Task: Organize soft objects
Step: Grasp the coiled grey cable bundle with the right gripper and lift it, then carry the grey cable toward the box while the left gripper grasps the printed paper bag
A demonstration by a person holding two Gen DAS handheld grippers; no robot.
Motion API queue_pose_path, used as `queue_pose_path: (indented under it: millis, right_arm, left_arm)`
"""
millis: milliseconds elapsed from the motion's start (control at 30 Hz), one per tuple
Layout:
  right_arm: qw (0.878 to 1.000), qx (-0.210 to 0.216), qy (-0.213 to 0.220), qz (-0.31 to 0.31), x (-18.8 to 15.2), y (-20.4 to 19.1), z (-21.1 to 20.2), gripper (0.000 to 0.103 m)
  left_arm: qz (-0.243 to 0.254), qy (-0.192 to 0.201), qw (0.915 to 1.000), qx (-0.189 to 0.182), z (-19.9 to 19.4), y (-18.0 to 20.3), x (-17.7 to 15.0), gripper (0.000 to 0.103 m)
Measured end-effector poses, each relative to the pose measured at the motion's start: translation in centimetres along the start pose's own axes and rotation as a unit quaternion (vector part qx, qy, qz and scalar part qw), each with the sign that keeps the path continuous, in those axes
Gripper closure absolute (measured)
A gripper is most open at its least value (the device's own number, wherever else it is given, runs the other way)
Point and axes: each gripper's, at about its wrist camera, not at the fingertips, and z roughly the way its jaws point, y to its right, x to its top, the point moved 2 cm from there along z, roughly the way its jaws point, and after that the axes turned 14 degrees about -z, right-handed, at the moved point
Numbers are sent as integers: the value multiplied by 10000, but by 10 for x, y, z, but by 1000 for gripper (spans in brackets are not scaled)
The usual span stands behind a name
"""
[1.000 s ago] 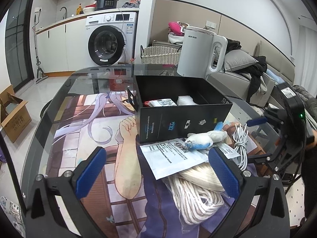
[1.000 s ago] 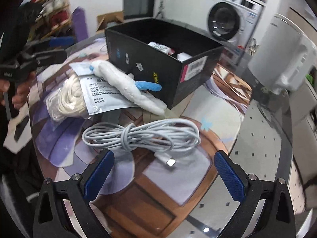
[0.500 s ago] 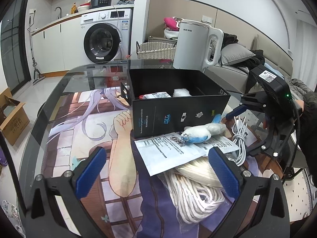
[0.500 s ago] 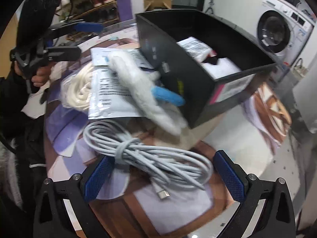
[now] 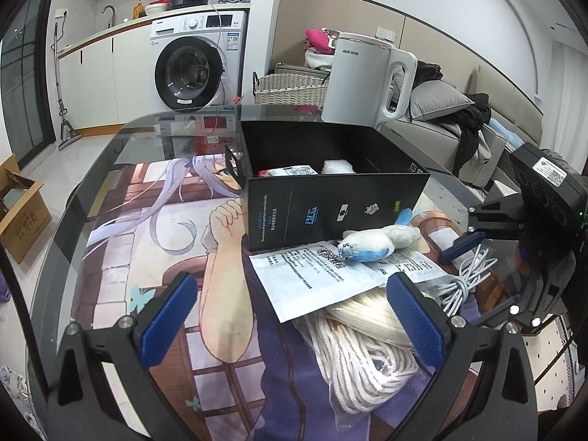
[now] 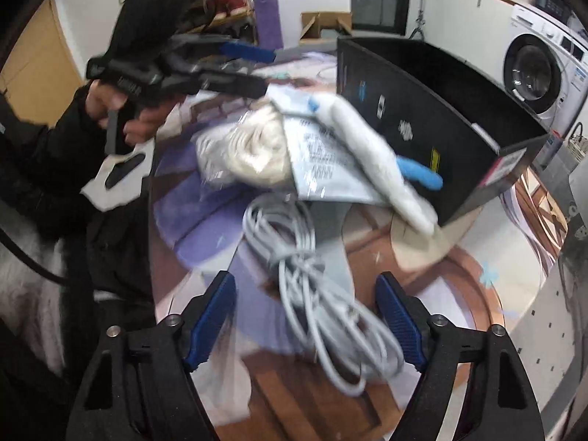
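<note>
Since a moment ago my right gripper (image 6: 305,321) has swung in over the coiled white cable (image 6: 312,279), and its jaws have drawn in from wide to a middling gap with the bundle lying between the blue pads (image 6: 211,316) — not yet pinched, as far as the blurred view lets me judge. My left gripper (image 5: 294,321) hangs with its jaws wide and holding nothing, above the bagged white rope (image 5: 364,345) near me on the printed mat (image 5: 154,242). Outward from there, a printed leaflet pouch (image 5: 316,275) lies partly over the rope, and the white-and-blue plush toy (image 5: 375,244) rests on it, just in front of the black box (image 5: 330,213), touching or nearly touching its near wall. The box holds a couple of packets already; a white kettle (image 5: 364,84) stands beyond it. I judge this to be the pick-up of the cable — one of several soft things not yet boxed. Next I would need to lower the right jaws around the tied middle of the coil, close firmly so no loops spill, then lift it clear of the pouch and over the box's wall.
</note>
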Motion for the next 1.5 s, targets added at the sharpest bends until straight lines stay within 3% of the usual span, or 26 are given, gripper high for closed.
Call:
queue_pose_path:
  millis: [100, 300, 667, 1067, 1500]
  right_arm:
    - [9996, -291, 60, -24, 6, -1, 3, 43]
    - [9985, -488, 228, 115, 4, -22, -1, 76]
    - [9839, -1313, 909, 804, -26, -41, -38, 76]
    - [9395, -2537, 1792, 1447, -2, -27, -98, 76]
    - [9161, -2766, 2081, 2023, 29, -4, -102, 76]
  left_arm:
    - [33, 3, 10000, -25, -1, 2, 0, 0]
    - [5, -30, 10000, -66, -1, 2, 0, 0]
    - [-22, 14, 9999, -170, -9, 6, 2, 0]
    - [-34, -20, 9999, -96, -5, 7, 2, 0]
    - [-310, -343, 9989, 7, 22, 3, 11, 0]
